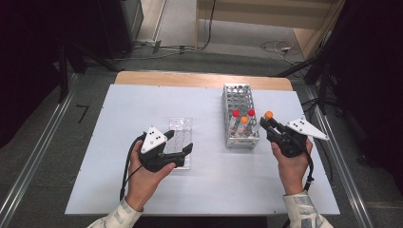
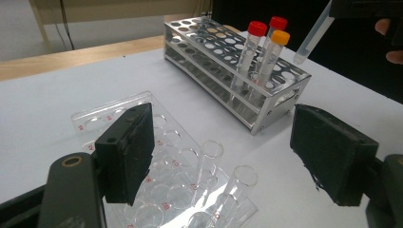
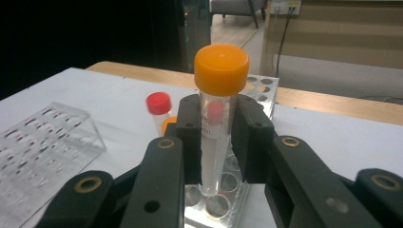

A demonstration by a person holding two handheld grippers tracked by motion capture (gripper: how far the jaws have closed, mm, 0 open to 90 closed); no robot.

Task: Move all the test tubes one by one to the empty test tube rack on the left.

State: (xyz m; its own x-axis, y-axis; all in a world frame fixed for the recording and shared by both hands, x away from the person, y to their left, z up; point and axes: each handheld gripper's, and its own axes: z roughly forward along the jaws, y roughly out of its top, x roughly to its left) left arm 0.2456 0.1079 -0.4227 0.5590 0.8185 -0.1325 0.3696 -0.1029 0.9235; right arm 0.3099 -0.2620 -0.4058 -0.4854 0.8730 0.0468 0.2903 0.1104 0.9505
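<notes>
Orange-capped tube [image 3: 219, 114] sits clenched in our right gripper [image 3: 218, 137] at frame centre; our left gripper [image 2: 223, 156] gapes released over the clear rack [image 2: 161, 190].

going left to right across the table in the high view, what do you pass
Left gripper over the clear plastic rack → metal tube rack with its capped tubes → orange-capped tube held in the right gripper.

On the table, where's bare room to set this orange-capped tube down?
Bare table lies left of the clear rack, and in front between both hands. It is crowded around the metal rack beside the right gripper.
</notes>
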